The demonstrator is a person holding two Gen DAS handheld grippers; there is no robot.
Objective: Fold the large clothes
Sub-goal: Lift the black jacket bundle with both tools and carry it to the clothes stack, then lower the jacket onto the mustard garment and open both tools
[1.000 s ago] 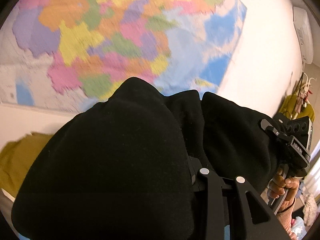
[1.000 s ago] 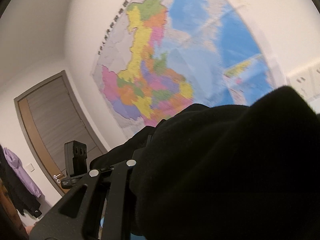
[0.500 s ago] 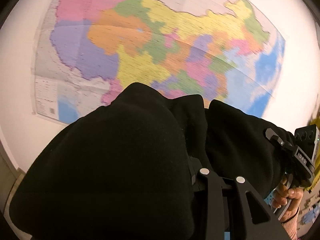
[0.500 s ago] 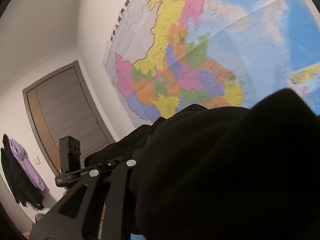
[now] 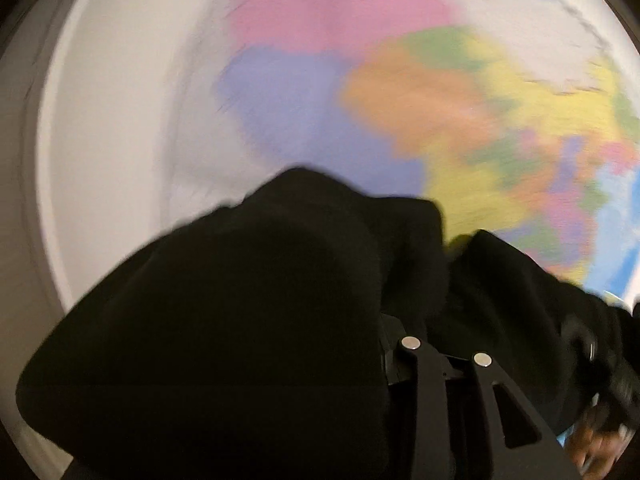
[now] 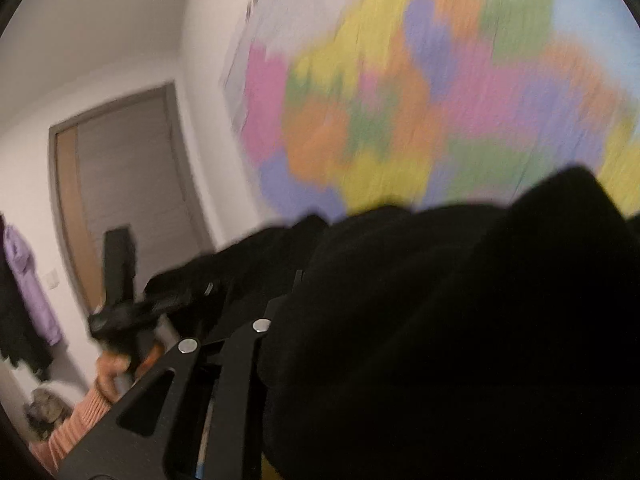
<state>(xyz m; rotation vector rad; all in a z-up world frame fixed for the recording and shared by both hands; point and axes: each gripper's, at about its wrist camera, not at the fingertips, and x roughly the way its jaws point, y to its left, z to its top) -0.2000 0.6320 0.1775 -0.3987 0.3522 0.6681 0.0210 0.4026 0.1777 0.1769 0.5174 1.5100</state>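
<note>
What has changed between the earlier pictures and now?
Both views swept across the wall map: in the left wrist view it slid right and grew larger; in the right wrist view it now fills more of the frame, blurred. The black garment stays bunched over both grippers, with nothing let go. The door and purple jacket remain in view.

Wall map (image 5: 400, 100), grey door (image 6: 132, 184)
</note>
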